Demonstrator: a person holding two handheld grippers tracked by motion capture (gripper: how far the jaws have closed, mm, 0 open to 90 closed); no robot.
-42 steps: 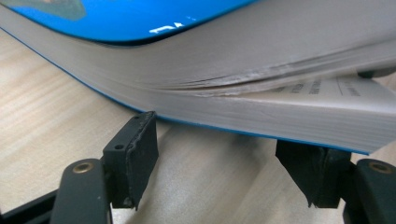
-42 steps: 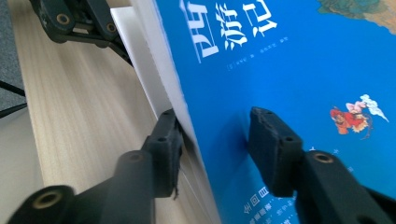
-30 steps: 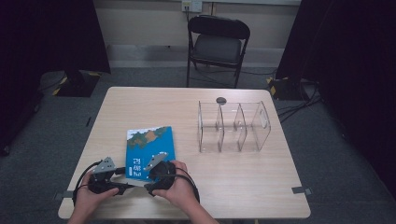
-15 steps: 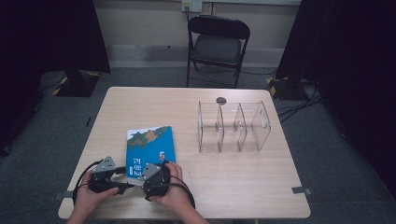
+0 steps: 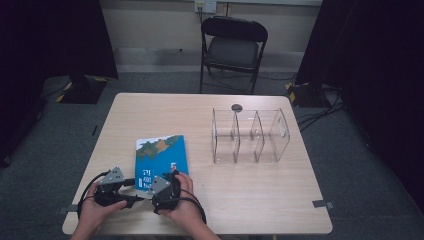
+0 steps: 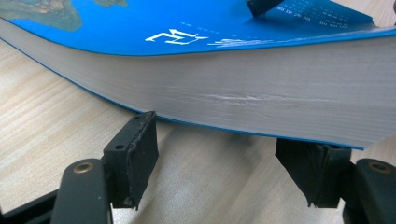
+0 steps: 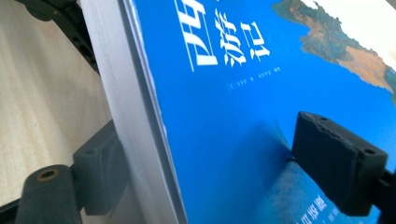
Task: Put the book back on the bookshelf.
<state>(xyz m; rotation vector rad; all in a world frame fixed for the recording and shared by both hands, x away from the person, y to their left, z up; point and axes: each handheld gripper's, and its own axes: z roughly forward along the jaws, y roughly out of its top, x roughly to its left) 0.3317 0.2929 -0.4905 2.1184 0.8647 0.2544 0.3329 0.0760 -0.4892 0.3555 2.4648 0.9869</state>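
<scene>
A thick blue book (image 5: 160, 152) lies on the table's near left. My right gripper (image 5: 172, 176) is at its near edge. In the right gripper view the book (image 7: 224, 107) stands between the jaws of my right gripper (image 7: 210, 149), one jaw under the pages and one over the cover. Those jaws have just been opening, and I see no firm press. My left gripper (image 5: 134, 187) points at the book's left side. In the left gripper view the left gripper (image 6: 222, 158) is open with bare table between its jaws, just below the book's page edge (image 6: 243, 93), which is raised a little there.
A clear acrylic divider rack (image 5: 250, 136) stands at the table's right middle, with a small dark round thing (image 5: 236, 107) behind it. A black folding chair (image 5: 232, 47) stands beyond the far edge. The wooden table (image 5: 260, 200) has bare room to the book's right.
My right hand has sunk slightly and shifted a little left at the book's near edge. The left hand has kept still.
</scene>
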